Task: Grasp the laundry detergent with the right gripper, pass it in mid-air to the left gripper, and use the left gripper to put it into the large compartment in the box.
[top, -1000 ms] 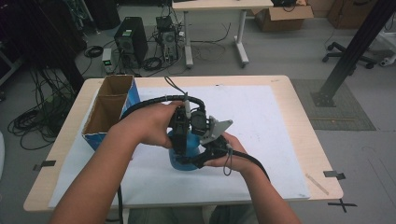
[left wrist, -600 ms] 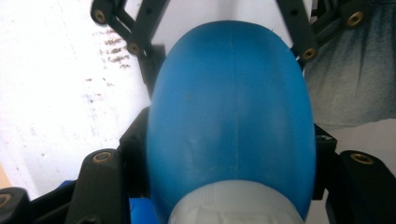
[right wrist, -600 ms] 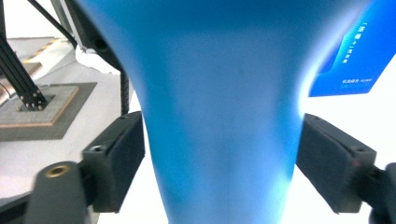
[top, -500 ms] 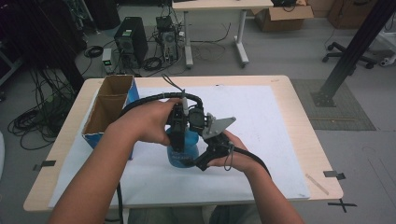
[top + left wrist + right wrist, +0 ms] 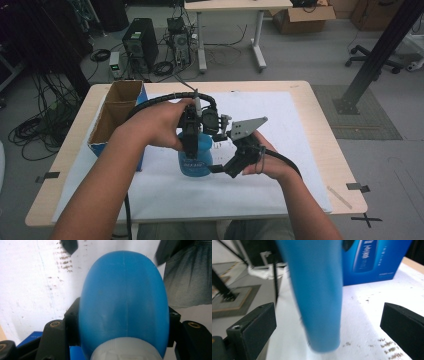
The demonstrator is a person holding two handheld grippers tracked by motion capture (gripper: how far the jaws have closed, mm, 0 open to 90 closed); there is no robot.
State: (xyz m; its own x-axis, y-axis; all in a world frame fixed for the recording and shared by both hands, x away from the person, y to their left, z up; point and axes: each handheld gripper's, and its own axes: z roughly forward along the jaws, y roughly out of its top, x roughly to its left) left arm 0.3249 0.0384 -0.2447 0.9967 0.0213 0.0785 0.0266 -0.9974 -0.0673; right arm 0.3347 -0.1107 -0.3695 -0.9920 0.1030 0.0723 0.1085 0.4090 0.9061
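A blue bottle (image 5: 195,155) is standing near the middle of the table (image 5: 320,125), on a white sheet (image 5: 280,165) that is covering most of the tabletop. In the high view its lower part is showing a label, and its base is touching the sheet.

The left gripper (image 5: 191,131) is coming down on the bottle from above, and the person's left hand (image 5: 157,122) is holding it. In the left gripper view the rounded blue body (image 5: 123,302) is sitting between the two black jaws, which are pressing against its sides, so this gripper is grasping the bottle. A grey collar (image 5: 126,350) is showing at the bottom of that view.

The right gripper (image 5: 227,167) is lying just beside the bottle at its right, low, in the person's right hand (image 5: 267,162). In the right gripper view the bottle (image 5: 317,295) is blurred and is standing between the two jaws, which are spread wide and are not touching it.

An open blue cardboard box (image 5: 117,117) is standing at the left side of the table, near the bottle.
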